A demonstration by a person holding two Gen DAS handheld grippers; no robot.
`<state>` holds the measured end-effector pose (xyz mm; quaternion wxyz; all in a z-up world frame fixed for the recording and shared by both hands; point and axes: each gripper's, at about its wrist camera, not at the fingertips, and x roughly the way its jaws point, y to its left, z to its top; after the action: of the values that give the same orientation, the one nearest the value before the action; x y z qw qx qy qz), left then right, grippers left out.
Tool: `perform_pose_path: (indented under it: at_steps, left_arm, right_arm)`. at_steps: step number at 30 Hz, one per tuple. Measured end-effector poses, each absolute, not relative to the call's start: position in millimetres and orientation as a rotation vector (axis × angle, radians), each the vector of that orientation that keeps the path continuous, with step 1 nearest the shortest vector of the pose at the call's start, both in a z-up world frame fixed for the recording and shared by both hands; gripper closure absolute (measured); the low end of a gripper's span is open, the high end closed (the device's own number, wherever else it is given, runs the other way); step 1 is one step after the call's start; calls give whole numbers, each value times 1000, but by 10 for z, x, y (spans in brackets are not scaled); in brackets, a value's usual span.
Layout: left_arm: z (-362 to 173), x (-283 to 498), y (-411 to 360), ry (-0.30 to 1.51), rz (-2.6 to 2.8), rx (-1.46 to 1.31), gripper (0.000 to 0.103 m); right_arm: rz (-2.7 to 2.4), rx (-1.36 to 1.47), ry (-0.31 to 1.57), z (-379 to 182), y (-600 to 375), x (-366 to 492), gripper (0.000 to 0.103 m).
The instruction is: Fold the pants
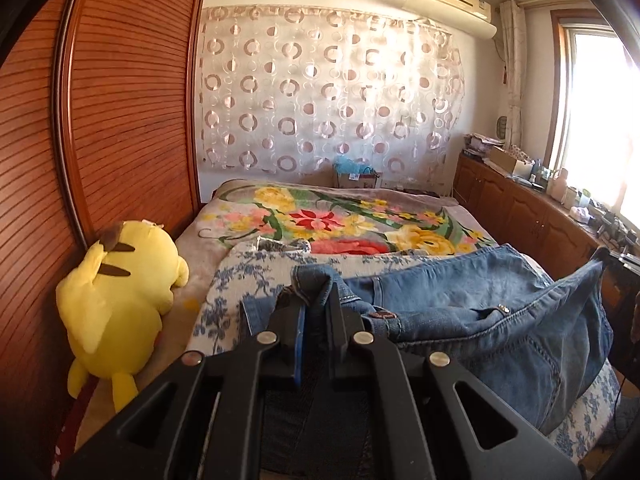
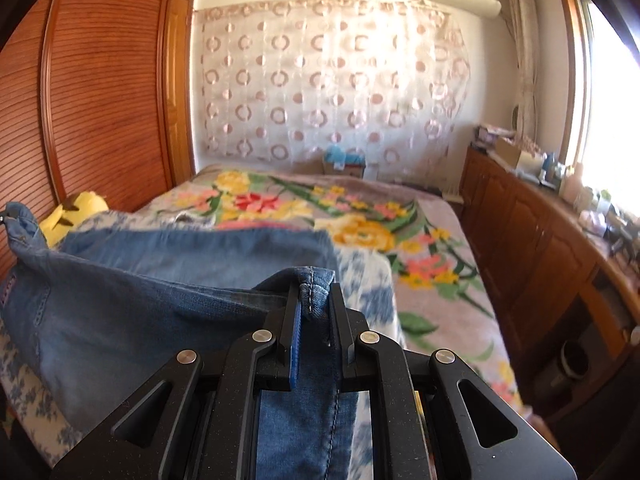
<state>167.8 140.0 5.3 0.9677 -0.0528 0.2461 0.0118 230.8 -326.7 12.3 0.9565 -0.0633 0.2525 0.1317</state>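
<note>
The left hand-held gripper (image 1: 314, 304) and right hand-held gripper (image 2: 314, 300) each clamp an edge of the blue jeans (image 1: 480, 304), held above the bed (image 1: 440, 216) with its floral blanket, beside a yellow plush (image 1: 120, 300) and a wooden wardrobe (image 1: 132, 100).

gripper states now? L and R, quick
Left gripper: closed on a bunched edge of the blue denim pants.
Right gripper: closed on a seamed edge of the same pants, fabric hanging below.
</note>
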Motion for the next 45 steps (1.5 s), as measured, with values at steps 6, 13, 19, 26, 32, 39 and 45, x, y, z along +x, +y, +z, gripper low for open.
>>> perform_pose_path:
  at_steps: [6,13,19,26,32,39,45]
  left_arm:
    - [37,1963,1482,501,54,-94,99]
    - [-137,2213,1562,547,78,-89,98]
    - [-251,2378,1567,579,87,-75,97]
    - [-336,2561,1579,609,87,-73,95]
    - [-387,2658,1592,621,85,-73,90]
    - [-399,2635,1625,645,82,-64,73]
    - [-330,2514,1726,626,89,-68,48]
  right_arm:
    - [272,-172,480,276,-3121,2697,94]
    - [273,-221,498,159,-2917,3165,94]
    - [272,-239,550,-71,-2768,3525,94]
    - [266,-261,597,-295,-2674,3824,94]
    - [253,-254,632,-441,-2627,3996,94]
    - [242,-261,714,-619,-2587,4131,90]
    - [233,-255,726,-608,-2565,4082,71]
